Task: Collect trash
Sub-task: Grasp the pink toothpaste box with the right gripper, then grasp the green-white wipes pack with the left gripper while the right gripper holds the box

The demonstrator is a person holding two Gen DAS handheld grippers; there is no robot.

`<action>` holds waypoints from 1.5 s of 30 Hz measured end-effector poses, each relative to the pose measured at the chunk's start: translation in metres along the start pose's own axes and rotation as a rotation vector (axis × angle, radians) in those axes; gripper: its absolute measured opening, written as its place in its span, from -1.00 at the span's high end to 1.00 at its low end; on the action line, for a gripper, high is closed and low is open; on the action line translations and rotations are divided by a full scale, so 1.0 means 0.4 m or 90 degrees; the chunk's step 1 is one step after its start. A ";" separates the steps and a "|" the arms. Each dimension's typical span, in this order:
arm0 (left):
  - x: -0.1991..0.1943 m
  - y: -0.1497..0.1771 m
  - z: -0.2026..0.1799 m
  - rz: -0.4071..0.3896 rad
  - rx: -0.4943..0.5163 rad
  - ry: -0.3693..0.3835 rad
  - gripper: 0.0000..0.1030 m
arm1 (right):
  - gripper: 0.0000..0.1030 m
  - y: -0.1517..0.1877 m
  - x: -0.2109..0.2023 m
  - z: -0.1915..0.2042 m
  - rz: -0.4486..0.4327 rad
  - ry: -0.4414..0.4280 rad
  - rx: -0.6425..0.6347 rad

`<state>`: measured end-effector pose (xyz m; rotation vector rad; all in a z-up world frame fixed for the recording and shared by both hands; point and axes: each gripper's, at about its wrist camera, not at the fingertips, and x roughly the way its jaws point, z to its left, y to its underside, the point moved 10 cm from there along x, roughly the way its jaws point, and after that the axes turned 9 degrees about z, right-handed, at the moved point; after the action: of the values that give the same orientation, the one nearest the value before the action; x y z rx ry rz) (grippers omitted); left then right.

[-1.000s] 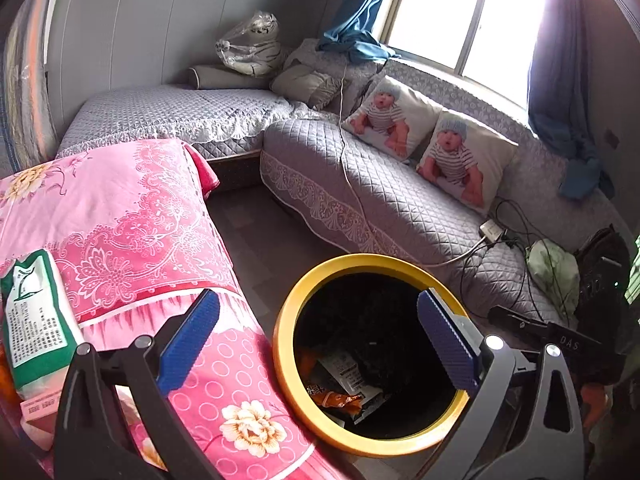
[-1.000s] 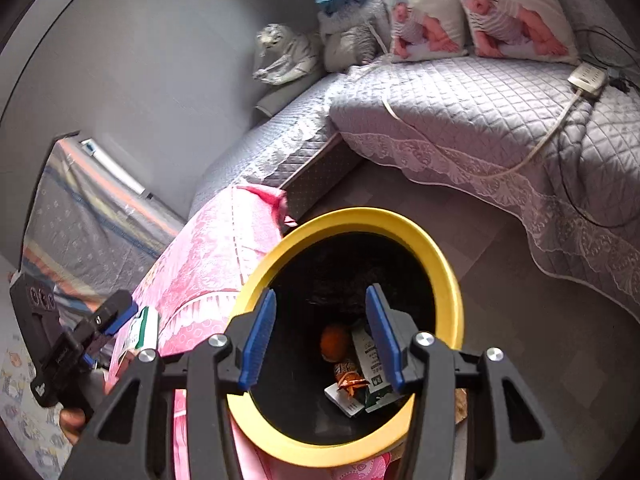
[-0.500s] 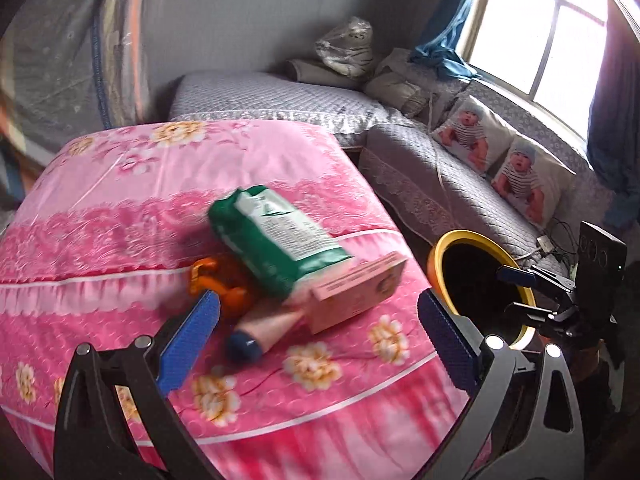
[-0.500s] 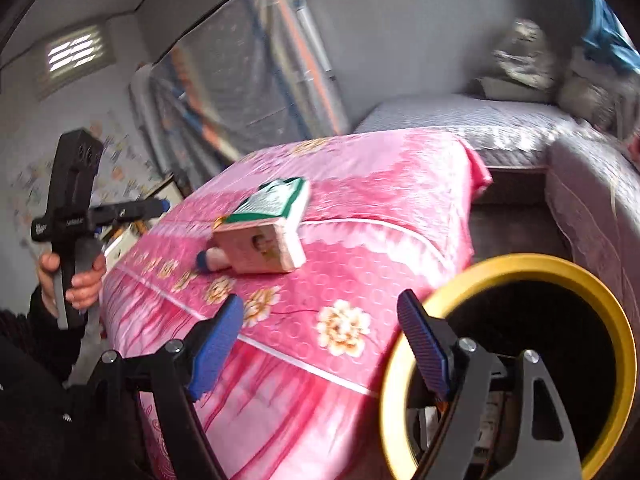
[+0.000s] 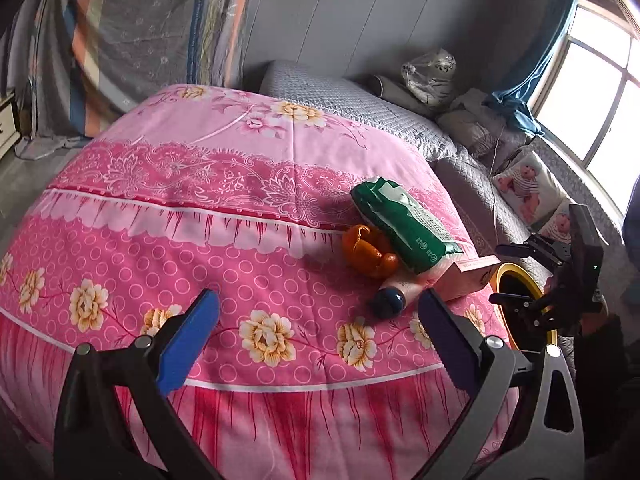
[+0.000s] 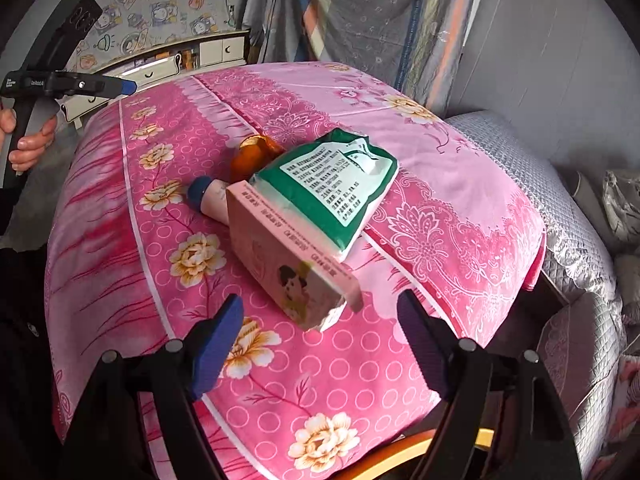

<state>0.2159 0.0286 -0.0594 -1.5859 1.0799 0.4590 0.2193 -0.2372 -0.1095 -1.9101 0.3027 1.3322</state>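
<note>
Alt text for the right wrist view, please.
The open, empty right claw points down at a pink box on a pink flowered cover, with a green packet lying on it, a tube and orange peel behind.

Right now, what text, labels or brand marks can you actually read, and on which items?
Green packet: white panel of printed lines, too small to read.
Pink box: a row of printed characters along its top edge, blurred, unreadable.
Left gripper: small white lettering on its body, too small to read.
Nothing else bears legible text.
</note>
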 end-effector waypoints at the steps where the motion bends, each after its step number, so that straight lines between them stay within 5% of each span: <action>1: 0.004 0.002 0.001 0.002 -0.005 0.002 -0.84 | -0.46 -0.006 0.010 0.000 0.007 -0.002 -0.006; 6: 0.018 0.003 -0.001 0.010 -0.010 -0.005 -0.84 | -0.44 -0.030 0.035 0.014 0.016 -0.043 -0.023; 12: 0.025 -0.001 -0.020 0.013 0.002 -0.009 -0.84 | -0.20 -0.028 0.041 0.021 0.025 -0.082 0.003; 23: 0.020 -0.009 -0.065 0.005 0.025 -0.017 -0.84 | 0.35 -0.003 0.028 0.048 0.016 -0.075 0.059; 27: 0.008 -0.012 -0.073 -0.003 0.035 -0.037 -0.84 | 0.56 -0.005 0.011 0.044 -0.013 -0.098 0.106; 38: 0.017 -0.009 -0.103 0.013 0.042 -0.038 -0.84 | 0.63 0.019 -0.073 0.036 -0.102 -0.188 0.212; 45: 0.058 -0.039 -0.165 0.058 0.063 -0.011 -0.84 | 0.63 0.083 -0.200 -0.008 -0.205 -0.188 0.306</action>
<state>0.2247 -0.0417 -0.0476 -1.4486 1.1480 0.4719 0.1683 -0.2798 -0.0541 -1.2808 0.1402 1.1746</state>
